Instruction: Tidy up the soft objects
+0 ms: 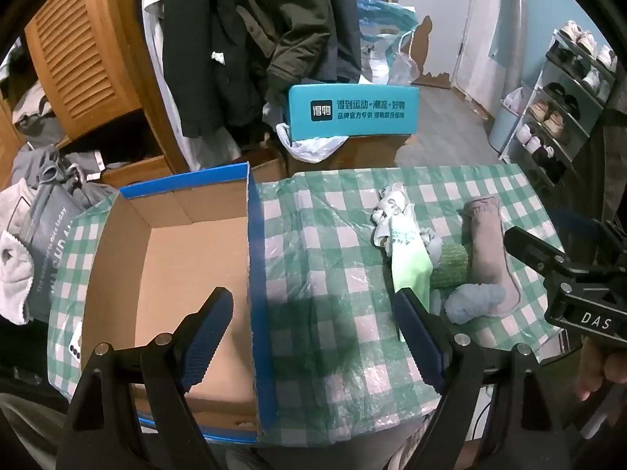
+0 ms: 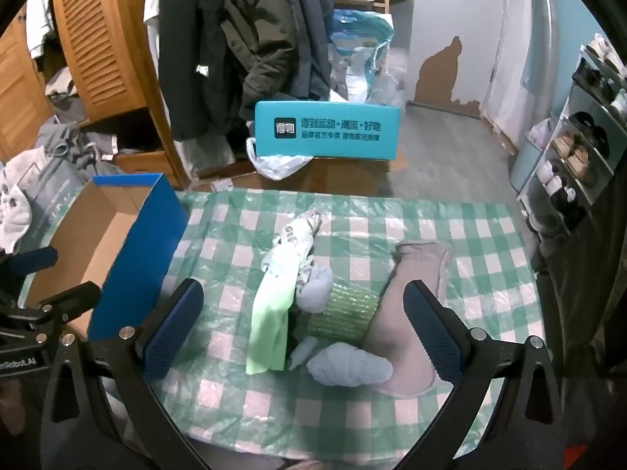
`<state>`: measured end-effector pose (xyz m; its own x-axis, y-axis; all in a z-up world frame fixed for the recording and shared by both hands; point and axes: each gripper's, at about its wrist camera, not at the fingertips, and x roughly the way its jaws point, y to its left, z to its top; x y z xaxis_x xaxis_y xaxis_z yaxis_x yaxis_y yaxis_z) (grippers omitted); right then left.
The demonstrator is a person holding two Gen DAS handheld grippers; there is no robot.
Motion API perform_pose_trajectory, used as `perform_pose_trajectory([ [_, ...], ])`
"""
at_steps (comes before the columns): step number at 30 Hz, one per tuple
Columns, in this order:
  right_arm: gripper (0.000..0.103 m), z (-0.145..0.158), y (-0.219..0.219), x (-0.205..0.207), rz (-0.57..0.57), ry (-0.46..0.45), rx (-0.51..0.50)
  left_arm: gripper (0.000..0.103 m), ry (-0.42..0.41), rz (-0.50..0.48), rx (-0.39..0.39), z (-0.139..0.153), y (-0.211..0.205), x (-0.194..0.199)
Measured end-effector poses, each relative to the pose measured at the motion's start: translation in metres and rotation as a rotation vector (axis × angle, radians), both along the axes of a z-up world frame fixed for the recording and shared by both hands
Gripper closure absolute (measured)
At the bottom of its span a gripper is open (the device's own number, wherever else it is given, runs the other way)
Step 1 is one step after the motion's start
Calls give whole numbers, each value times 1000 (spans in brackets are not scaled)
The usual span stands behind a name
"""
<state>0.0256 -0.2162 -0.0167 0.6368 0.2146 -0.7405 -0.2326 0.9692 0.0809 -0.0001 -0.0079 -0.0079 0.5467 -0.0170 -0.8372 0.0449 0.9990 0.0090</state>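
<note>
A pile of soft things lies on the green checked tablecloth: a green-and-white sock, a knitted green roll, a grey-pink sock, a pale blue sock. The pile also shows in the left wrist view. An open blue cardboard box stands to the left, empty; in the right wrist view its blue wall shows. My left gripper is open, straddling the box's right wall. My right gripper is open, just before the pile, touching nothing.
A teal box stands beyond the table's far edge. Hanging coats and a wooden wardrobe are behind. A shoe rack stands at right. Clothes are heaped left of the blue box.
</note>
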Motion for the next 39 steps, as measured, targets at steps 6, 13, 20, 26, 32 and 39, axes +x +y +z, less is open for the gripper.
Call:
perform_pose_trajectory([
  [6,2,-3,2,-1,2,4,-4,17,3,1,-1,0,0,-1],
  [13,2,-3,3,0,2,2,-5,17,6,0,0,0,0,-1],
  [20,2,-2,-1,-1,3,7,-6,17,7,-5,3,-6,-1,-6],
  [26,2,-2,-2,-1,2,8,-5,17,9,-5,4,-6,-1,-5],
  [32,2,-2,-1,-1,3,8,-6,17,14,-6,5,-9,-3,-7],
  [39,2,-2,-1,-1,2,9,-6,17,15,-5,4,-9,-3,-7],
])
